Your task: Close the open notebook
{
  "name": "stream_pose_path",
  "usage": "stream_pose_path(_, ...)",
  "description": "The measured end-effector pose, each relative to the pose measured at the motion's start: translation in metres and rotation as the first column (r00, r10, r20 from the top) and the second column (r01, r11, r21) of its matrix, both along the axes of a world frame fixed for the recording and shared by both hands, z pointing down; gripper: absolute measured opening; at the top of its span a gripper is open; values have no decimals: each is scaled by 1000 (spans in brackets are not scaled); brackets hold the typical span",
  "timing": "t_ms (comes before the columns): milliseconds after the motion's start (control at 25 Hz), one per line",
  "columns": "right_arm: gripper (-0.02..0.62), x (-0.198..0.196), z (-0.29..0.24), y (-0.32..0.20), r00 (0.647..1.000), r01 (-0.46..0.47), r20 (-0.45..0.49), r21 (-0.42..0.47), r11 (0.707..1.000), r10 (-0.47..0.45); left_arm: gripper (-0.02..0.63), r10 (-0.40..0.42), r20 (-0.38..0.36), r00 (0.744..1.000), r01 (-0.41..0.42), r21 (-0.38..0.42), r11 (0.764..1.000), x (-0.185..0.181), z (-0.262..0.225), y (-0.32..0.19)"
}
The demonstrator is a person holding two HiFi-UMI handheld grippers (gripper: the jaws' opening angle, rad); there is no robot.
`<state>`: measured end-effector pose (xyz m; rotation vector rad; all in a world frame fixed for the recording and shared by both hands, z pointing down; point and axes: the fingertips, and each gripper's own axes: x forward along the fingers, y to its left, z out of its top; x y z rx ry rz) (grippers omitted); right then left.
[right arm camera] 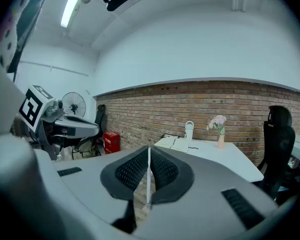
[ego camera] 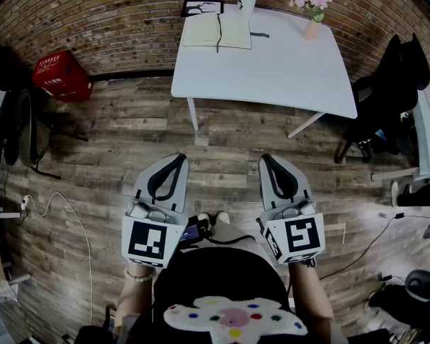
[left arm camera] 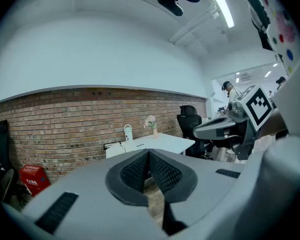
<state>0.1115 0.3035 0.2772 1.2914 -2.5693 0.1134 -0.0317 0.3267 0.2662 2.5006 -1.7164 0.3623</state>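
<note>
Left gripper and right gripper closed; notebook tiny.

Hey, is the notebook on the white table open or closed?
Open. The notebook lies spread flat on the table, two pale pages showing either side of a dark centre fold.

Office workroom with a brick back wall.
White desk stands against the brick wall and carries an open notebook and a vase of pink flowers. Black swivel chair just beside the desk. Wood-plank floor with loose cables. Red case near the wall. Standing fan. Strip light on the white ceiling.
</note>
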Motion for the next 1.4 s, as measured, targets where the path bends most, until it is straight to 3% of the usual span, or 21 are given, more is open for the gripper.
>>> stream_pose_path(440, 40, 5, 2, 1, 1000, 11, 1, 1, 1000, -11, 17, -3, -13, 1000, 4, 4, 1000, 7, -3, 1)
stream_pose_path(640, 40, 9, 0, 0, 999, 21, 33, 5, 1000, -22, 17, -53, -59, 997, 55, 43, 998, 4, -12, 2)
stream_pose_path(800, 40, 12, -2, -3, 998, 26, 64, 2, 1000, -26, 17, -63, -53, 997, 66, 62, 996, 4, -14, -2)
stream_pose_path(1160, 40, 19, -3, -7, 997, 66, 29, 27, 997, -67, 15, -126, -73, 989, 131, 71, 989, 5, -22, -5)
stream_pose_path(1400, 40, 32, -4, -8, 996, 73, 49, 39, 997, -75, 16, -117, -56, 992, 122, 93, 988, 20, -26, -4)
